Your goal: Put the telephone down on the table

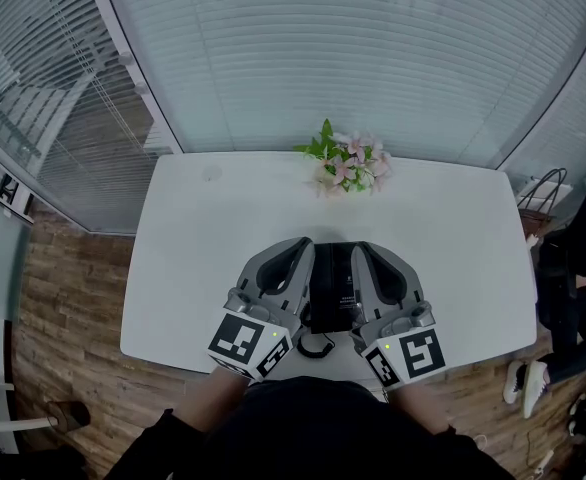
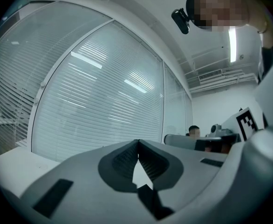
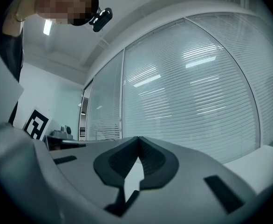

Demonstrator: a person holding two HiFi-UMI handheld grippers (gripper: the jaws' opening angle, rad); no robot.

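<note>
We held our left claw (image 1: 300,245) and our right claw (image 1: 359,249) side by side over the near part of the white counter (image 1: 203,228), and both were shut tight with nothing in them. The black telephone (image 1: 334,286) lay on the counter between the two claws, with its cord (image 1: 314,346) looping out at the near edge. A bunch of pink flowers (image 1: 348,163) sat at the far edge, well apart from the telephone.
</note>
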